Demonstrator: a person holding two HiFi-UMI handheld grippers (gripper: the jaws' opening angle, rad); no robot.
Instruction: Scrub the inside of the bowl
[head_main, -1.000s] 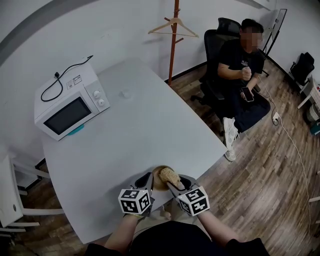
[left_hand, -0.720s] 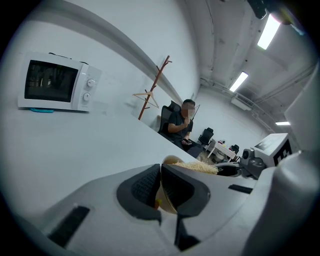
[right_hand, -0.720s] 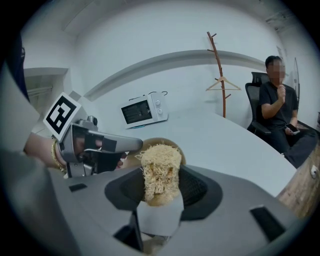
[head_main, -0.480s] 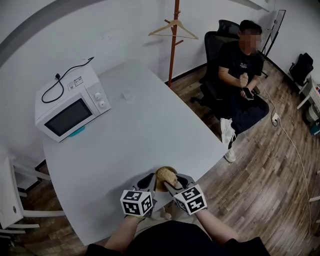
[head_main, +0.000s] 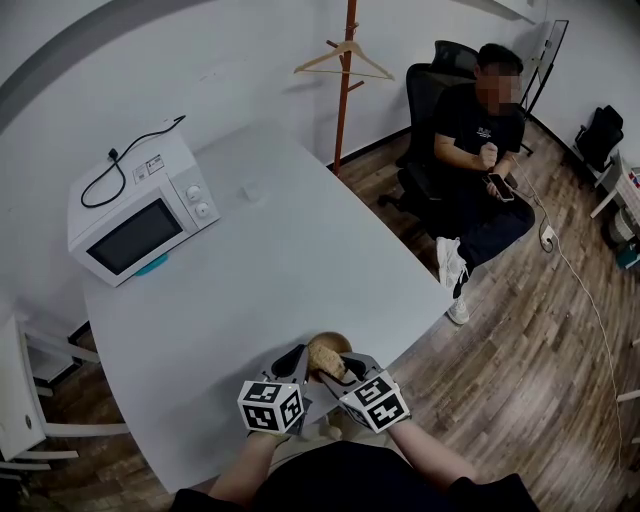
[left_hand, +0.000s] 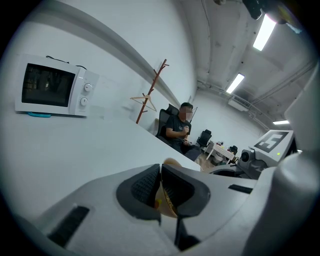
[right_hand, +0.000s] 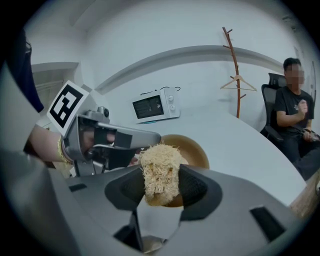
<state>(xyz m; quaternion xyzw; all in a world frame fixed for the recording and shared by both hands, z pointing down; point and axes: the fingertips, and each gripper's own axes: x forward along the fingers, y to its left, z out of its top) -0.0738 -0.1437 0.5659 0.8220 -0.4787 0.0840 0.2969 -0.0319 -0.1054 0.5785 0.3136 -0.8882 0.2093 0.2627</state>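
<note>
A tan bowl (head_main: 337, 344) sits at the near edge of the white table (head_main: 260, 270). My left gripper (head_main: 294, 364) is shut on its left rim; in the left gripper view the thin brown rim (left_hand: 165, 201) is pinched between the dark pads. A pale fibrous scrubber (head_main: 324, 357) is inside the bowl with my right gripper (head_main: 345, 370) shut on it. The right gripper view shows the scrubber (right_hand: 160, 172) between the jaws, the bowl (right_hand: 194, 149) behind it, and the left gripper (right_hand: 111, 142) to the left.
A white microwave (head_main: 140, 215) stands at the table's far left. A wooden coat stand (head_main: 345, 80) rises behind the table. A person (head_main: 480, 140) sits in an office chair at the back right, beyond the table's right edge.
The right gripper and scrubber have shifted a little to the left and nearer within the bowl. The left gripper keeps its hold on the rim.
</note>
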